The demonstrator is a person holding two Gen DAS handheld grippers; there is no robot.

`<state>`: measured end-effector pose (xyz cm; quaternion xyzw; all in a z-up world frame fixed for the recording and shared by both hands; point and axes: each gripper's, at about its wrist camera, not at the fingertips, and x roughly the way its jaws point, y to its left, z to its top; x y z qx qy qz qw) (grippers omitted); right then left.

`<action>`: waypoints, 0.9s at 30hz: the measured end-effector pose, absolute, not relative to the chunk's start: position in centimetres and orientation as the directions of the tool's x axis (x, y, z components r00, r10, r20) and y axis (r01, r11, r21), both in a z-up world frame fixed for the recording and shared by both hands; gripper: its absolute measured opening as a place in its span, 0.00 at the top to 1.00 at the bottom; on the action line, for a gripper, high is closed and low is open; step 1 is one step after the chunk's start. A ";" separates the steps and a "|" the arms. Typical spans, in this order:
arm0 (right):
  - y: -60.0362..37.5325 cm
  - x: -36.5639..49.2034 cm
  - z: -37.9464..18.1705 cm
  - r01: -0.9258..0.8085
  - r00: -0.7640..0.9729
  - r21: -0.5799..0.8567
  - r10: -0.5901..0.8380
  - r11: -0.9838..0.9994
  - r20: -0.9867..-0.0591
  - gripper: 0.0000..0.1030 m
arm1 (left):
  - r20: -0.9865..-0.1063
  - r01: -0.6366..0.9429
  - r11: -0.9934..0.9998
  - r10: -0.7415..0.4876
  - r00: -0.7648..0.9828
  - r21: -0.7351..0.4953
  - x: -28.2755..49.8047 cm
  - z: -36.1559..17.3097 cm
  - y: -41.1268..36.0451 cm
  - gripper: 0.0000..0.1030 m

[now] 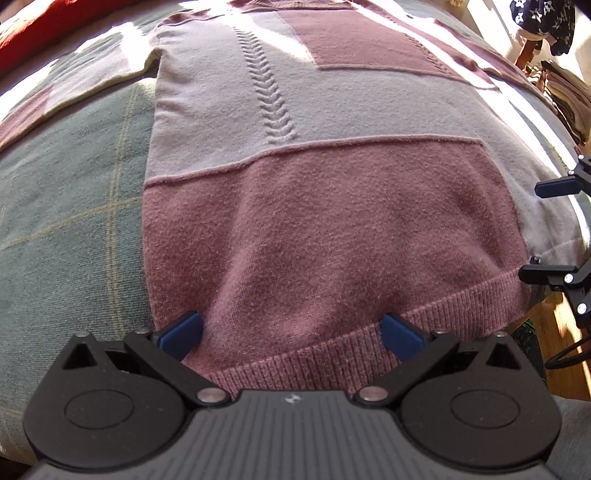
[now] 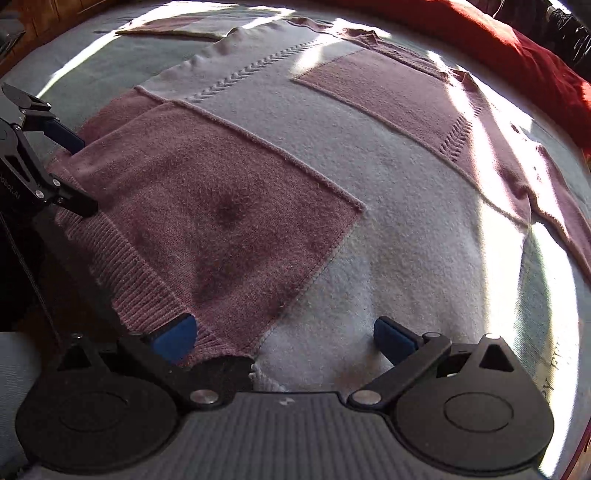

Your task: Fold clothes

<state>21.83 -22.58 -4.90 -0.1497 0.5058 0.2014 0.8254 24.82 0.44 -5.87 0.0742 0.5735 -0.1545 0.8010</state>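
Observation:
A knit sweater point(image 1: 295, 206) in maroon and pale grey blocks lies flat on a green plaid blanket point(image 1: 74, 206), its ribbed hem point(image 1: 332, 354) toward me. My left gripper point(image 1: 291, 332) is open, its blue pads straddling the hem's left part. My right gripper point(image 2: 284, 336) is open over the hem's right corner, where maroon meets grey point(image 2: 369, 258). The right gripper point(image 1: 554, 236) also shows at the right edge of the left wrist view. The left gripper point(image 2: 66, 173) also shows at the left edge of the right wrist view, open at the ribbed hem point(image 2: 122, 273).
A red cloth point(image 2: 498, 48) lies along the far side of the bed. One sleeve point(image 1: 74, 85) stretches out to the left. Stacked items and a patterned dark fabric point(image 1: 546, 22) stand beyond the bed's right side. Wooden floor point(image 1: 554, 332) shows past the edge.

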 end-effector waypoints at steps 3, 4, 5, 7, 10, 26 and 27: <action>-22.6 23.1 -4.5 -0.449 0.460 -0.047 0.186 0.892 -0.868 0.00 | -0.943 0.338 0.940 -0.161 0.291 -0.056 24.9 -5.9 0.4 0.00; -22.6 23.7 -4.9 -0.435 0.459 -0.042 0.181 0.899 -0.870 0.00 | -0.944 0.341 0.938 -0.162 0.288 -0.057 24.9 -5.9 0.4 0.00; -22.7 24.4 -5.3 -0.420 0.454 -0.037 0.175 0.907 -0.874 0.00 | -0.944 0.344 0.937 -0.164 0.285 -0.059 24.9 -6.0 0.4 0.01; -23.3 23.9 -5.8 -0.393 0.430 -0.022 0.163 0.919 -0.888 0.00 | -0.945 0.349 0.935 -0.168 0.279 -0.064 25.0 -6.0 0.5 0.01; -24.4 22.9 -6.5 -0.352 0.389 0.000 0.146 0.936 -0.909 0.00 | -0.945 0.352 0.934 -0.170 0.278 -0.064 25.0 -6.0 0.6 0.01; -28.0 20.7 -5.4 -0.156 0.292 0.096 0.139 0.983 -0.946 0.00 | -0.944 0.369 0.929 -0.115 0.309 0.008 27.0 -4.2 -1.0 0.01; -28.2 21.6 -5.0 -0.152 0.319 0.101 0.145 0.983 -0.937 0.00 | -0.943 0.364 0.931 -0.109 0.315 0.014 27.4 -4.0 -1.2 0.01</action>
